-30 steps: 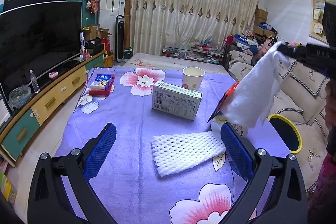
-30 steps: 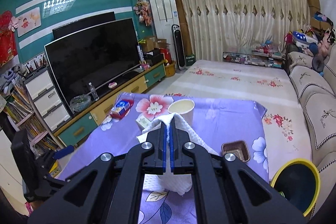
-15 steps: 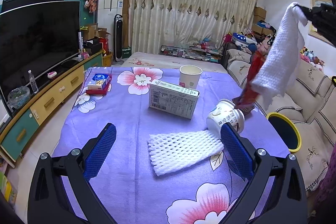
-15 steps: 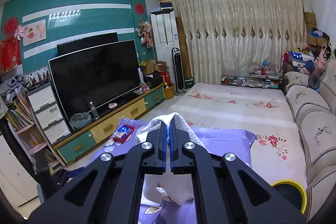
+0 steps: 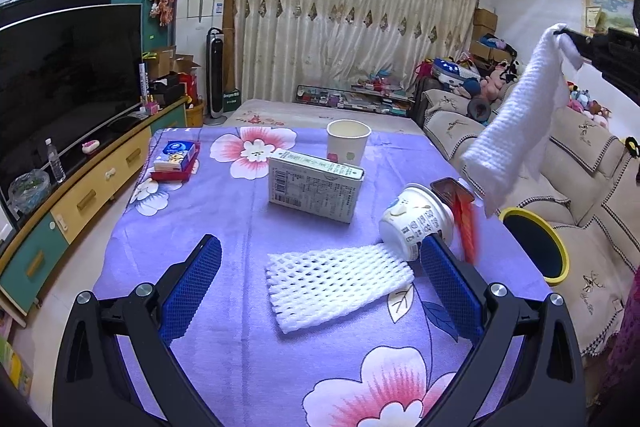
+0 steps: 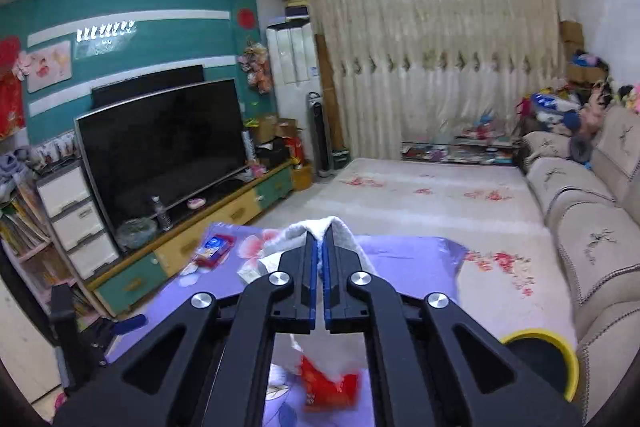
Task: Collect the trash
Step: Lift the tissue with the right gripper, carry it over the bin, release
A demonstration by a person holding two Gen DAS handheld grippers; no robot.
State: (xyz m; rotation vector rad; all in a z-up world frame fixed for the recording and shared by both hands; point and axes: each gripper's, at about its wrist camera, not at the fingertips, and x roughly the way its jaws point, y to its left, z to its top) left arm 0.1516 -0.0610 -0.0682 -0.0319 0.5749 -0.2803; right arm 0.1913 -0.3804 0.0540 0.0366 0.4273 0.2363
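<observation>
The left wrist view is looking forward and down along its own open fingers, sitting low and close over the near edge of the purple floral table (image 5: 248, 227), facing the curtains (image 5: 352, 27) beyond the table. The right wrist view is riding higher and further back from the table (image 6: 408, 251), off its sofa side, facing the same curtains (image 6: 440, 67) but angling toward the television (image 6: 160, 147). Both views are sharing the table's far half, the television (image 5: 68, 75) left of the table and the yellow-rimmed bin (image 5: 560, 247) (image 6: 560, 351) right of it.
</observation>
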